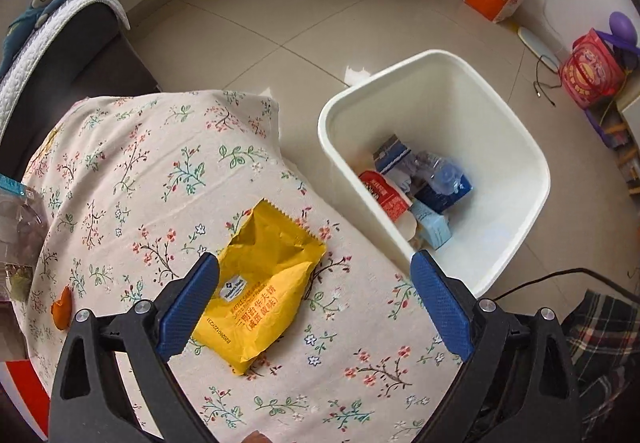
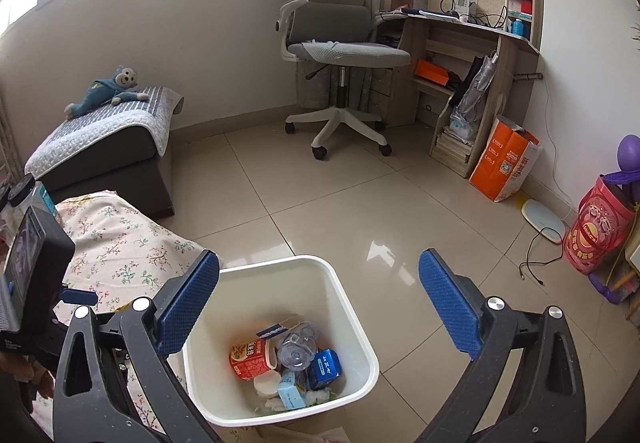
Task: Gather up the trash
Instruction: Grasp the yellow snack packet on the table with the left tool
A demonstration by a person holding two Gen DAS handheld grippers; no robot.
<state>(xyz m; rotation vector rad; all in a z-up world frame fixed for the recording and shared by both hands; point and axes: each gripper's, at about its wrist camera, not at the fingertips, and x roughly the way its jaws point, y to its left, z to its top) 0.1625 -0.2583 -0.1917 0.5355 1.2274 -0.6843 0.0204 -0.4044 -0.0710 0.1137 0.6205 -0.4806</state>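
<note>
The white bin [image 1: 436,171], at the right of the left wrist view, already held several cartons and a crushed bottle, while a yellow snack wrapper [image 1: 264,283] lay on the floral tablecloth [image 1: 132,171] at lower centre, with a small orange scrap [image 1: 62,309] at far left, so I judged the job partly done. The left gripper [image 1: 316,295] was spread wide above the wrapper, touching nothing; the right gripper [image 2: 320,295] hung released and empty over the bin. The table edge sat just beside the bin rim, with bare floor beyond.
</note>
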